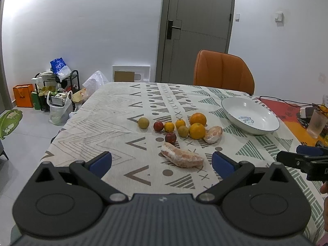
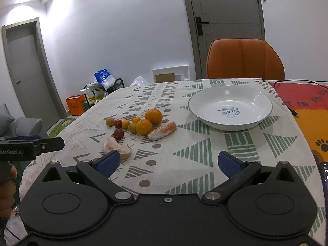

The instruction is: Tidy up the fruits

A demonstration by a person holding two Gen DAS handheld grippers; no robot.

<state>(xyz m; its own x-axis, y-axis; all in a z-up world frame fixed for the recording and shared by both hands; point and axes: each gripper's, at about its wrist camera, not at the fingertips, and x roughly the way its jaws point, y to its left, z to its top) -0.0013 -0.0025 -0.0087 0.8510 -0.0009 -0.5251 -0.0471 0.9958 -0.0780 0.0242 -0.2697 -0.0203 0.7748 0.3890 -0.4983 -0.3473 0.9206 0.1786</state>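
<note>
The fruits sit in a loose cluster mid-surface on the patterned tablecloth (image 1: pixel 114 110): two big oranges (image 1: pixel 197 130), a couple small tangerines (image 1: pixel 169 126), two reddish plums (image 1: pixel 170 138), two greenish-brown round ones (image 1: pixel 143 122), plus two peeled pomelo segments (image 1: pixel 182 158), one lying nearest the left gripper (image 1: pixel 162 162). The white bowl (image 2: pixel 230 123) is just right of the pile, nothing in it. Both the left gripper and right gripper (image 2: pixel 168 165) hover over the near edge, jaws wide apart, holding nothing. An orange chair (image 2: pixel 245 59) stands behind.

A home dining room: clothed table (image 1: pixel 114 110), orange chair (image 1: pixel 223 71), shoe rack (image 1: pixel 59 86), door (image 1: pixel 196 28)
</note>
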